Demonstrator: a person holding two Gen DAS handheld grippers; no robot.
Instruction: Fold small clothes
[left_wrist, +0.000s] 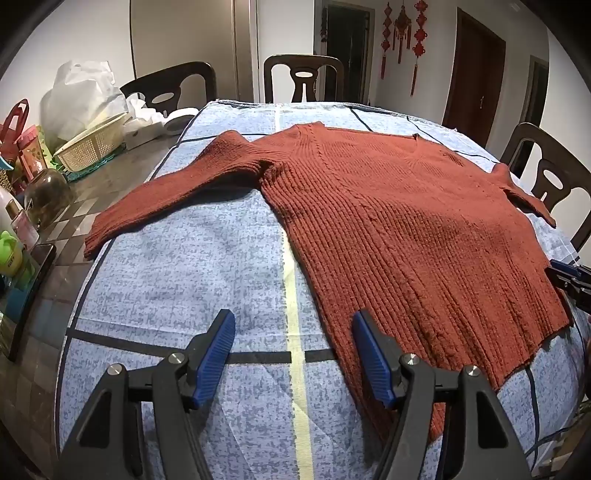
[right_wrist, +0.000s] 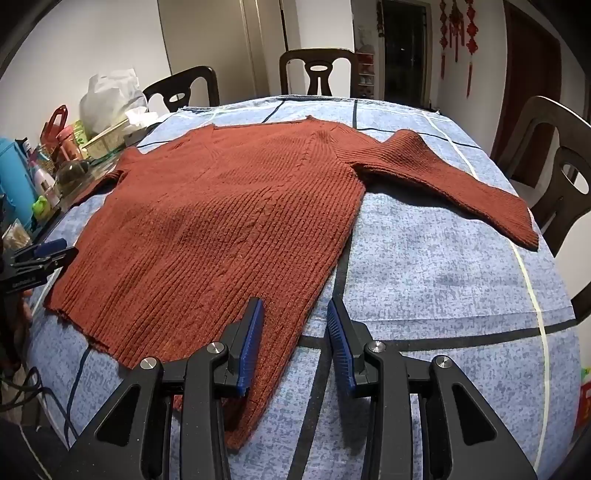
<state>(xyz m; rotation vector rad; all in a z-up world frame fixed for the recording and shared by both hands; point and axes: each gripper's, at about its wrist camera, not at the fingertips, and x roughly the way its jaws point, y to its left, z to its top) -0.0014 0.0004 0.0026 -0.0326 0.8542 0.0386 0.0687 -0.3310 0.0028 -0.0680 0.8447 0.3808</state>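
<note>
A rust-red ribbed knit sweater (left_wrist: 399, 229) lies spread flat on the blue cloth, both sleeves out to the sides; it also shows in the right wrist view (right_wrist: 221, 229). My left gripper (left_wrist: 293, 332) is open and empty, hovering at the sweater's near left hem corner, its right pad (left_wrist: 373, 358) over the knit. My right gripper (right_wrist: 295, 325) is open and empty at the near right hem corner, its left pad (right_wrist: 251, 339) over the knit. Each gripper shows at the edge of the other's view: the right one (left_wrist: 569, 280) and the left one (right_wrist: 40, 254).
A blue patterned cloth (left_wrist: 184, 280) covers the table. Clutter stands along the left side: a cream basket (left_wrist: 92, 144), white plastic bag (left_wrist: 85, 96), bottles and a jar (left_wrist: 48, 195). Dark wooden chairs (left_wrist: 303, 77) surround the table, one at the right (right_wrist: 554, 166).
</note>
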